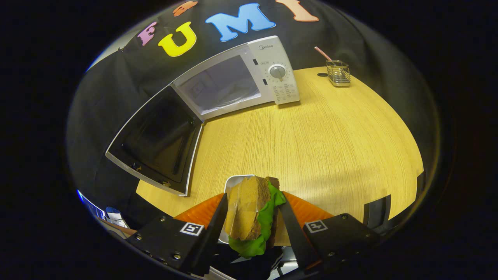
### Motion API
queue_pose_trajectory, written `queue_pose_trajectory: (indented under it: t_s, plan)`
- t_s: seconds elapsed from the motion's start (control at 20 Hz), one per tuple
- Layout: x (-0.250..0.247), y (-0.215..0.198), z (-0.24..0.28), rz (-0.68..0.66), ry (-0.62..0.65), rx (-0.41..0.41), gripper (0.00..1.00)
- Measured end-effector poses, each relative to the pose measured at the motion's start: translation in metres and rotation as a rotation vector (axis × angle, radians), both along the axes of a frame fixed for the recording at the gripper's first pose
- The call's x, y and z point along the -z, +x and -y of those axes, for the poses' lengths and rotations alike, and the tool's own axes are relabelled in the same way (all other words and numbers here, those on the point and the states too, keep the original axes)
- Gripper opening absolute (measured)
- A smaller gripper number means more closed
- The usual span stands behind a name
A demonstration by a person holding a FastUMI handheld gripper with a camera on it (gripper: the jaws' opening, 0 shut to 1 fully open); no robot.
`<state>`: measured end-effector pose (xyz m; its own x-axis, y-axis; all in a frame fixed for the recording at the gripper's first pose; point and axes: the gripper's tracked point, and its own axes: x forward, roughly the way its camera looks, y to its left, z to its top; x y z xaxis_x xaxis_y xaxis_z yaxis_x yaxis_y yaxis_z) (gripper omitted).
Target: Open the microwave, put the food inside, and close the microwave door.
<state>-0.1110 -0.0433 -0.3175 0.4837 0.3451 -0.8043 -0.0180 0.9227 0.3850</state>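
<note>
A sandwich (251,212) of brown bread with green lettuce stands on edge between my two black fingers, and my gripper (251,206) is shut on it, lifted over a white plate (234,181) just beneath. Beyond the fingers, across the wooden table (330,136), the white microwave (278,74) stands with its cavity (221,85) showing. Its dark door (155,140) is swung wide open to the left, reaching out over the table's left edge. The cavity looks bare apart from its turntable.
A small wire holder (338,72) with a striped straw (323,53) stands at the far right of the table, right of the microwave. A dark round spot (322,74) lies beside it. Black cloth walls the booth behind.
</note>
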Motion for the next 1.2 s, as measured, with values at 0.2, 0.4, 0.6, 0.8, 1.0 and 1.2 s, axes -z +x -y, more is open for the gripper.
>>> queue_pose_trajectory:
  t_s: [0.2, 0.4, 0.6, 0.8, 1.0, 1.2]
  plan:
    - [0.002, 0.002, 0.002, -0.028, 0.004, 0.025, 0.52]
    - [-0.002, 0.006, -0.002, -0.019, 0.027, 0.068, 0.25]
    - [-0.018, 0.009, 0.007, -0.001, -0.002, 0.110, 0.14]
    - [-0.050, 0.022, 0.002, 0.024, 0.073, 0.159, 0.14]
    - [-0.080, 0.044, -0.001, 0.084, 0.124, 0.211, 0.14]
    - [-0.101, 0.069, -0.007, 0.140, 0.140, 0.251, 0.13]
